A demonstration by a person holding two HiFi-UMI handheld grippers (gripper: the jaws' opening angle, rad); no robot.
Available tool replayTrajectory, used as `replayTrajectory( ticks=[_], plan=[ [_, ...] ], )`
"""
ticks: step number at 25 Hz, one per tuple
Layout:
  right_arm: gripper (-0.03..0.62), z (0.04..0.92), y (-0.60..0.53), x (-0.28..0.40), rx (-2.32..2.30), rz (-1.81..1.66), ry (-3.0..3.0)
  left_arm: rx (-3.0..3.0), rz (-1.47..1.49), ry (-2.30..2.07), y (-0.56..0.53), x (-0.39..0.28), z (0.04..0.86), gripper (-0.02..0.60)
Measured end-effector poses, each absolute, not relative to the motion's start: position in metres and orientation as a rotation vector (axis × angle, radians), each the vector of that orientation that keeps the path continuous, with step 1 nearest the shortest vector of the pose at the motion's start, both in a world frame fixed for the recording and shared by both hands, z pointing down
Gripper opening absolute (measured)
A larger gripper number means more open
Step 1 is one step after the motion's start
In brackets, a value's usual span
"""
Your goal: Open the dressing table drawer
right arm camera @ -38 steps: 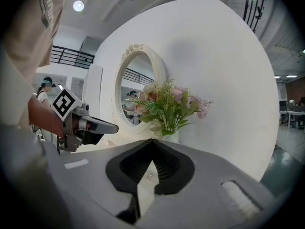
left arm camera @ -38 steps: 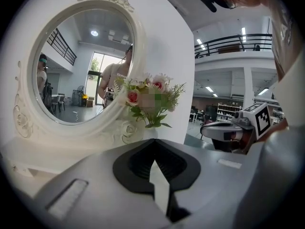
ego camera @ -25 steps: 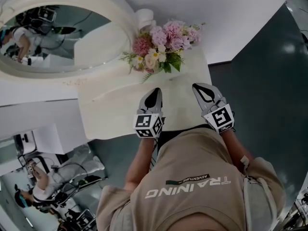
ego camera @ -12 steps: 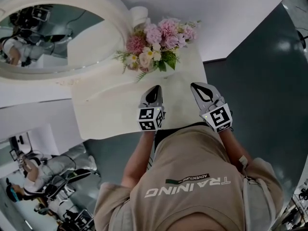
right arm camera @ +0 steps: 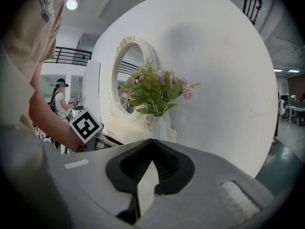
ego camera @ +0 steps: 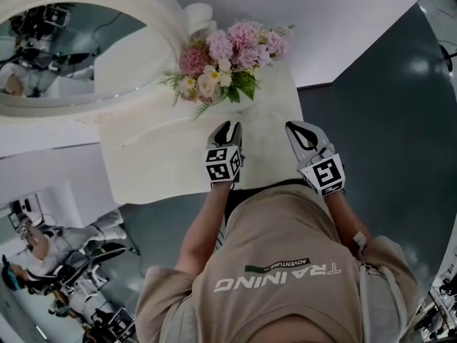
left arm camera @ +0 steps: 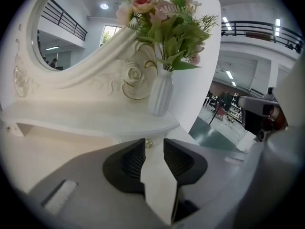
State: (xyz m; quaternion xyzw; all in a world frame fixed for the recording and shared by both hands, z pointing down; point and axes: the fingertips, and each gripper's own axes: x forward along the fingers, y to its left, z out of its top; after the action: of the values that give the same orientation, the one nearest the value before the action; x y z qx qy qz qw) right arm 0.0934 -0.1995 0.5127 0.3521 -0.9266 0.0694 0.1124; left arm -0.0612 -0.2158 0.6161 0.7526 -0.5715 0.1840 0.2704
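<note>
- Step in hand: the approach to the handle. I judge the drawer [left arm camera: 95, 144] not yet opened and nothing gripped
- Tool, left: the left gripper [left arm camera: 153, 142] has just been opening its jaws, which stand apart. The small knob [left arm camera: 149, 143] shows in the gap, beyond the tips as far as I can tell, with no pad on it
- Tool, right: the right gripper [right arm camera: 152, 140] has its jaw tips together with nothing between them. It hangs beside the left one over the front edge of the table top [ego camera: 164, 166], and I judge it idle
- Task's thing: the drawer is the pale front under the lip of the table top, straight ahead of the left gripper. It is shut by my reading, though I cannot make out its seams
- Next move, my judgement: carry the left gripper forward until the knob sits between the pads, close on it, then draw straight back toward the person. The knob is small, so the line-up must be true or the pads may slip off
- Container one: the drawer, contents hidden
- Container two: the white fluted vase [left arm camera: 161, 97], upright on the table top beside the carved frame of the oval mirror [ego camera: 71, 56]. It holds pink and cream flowers [ego camera: 225, 56] with green leaves
- Caution: the vase stands above and behind the knob, so a sharp tug could rock it
</note>
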Motion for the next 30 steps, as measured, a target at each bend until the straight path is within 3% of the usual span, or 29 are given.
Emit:
replayTrajectory(
  ticks=[20,30],
  plan=[
    [0.002,0.531,-0.219,0.118,1.040,0.272,-2.667,1.844,0.580,-1.578,-0.255,-0.055,0.677,0.141],
    [0.002,0.540,-0.229,0.118,1.032,0.304,-2.655,1.813,0.564,-1.584,-0.265,-0.052,0.681,0.112]
  ],
)
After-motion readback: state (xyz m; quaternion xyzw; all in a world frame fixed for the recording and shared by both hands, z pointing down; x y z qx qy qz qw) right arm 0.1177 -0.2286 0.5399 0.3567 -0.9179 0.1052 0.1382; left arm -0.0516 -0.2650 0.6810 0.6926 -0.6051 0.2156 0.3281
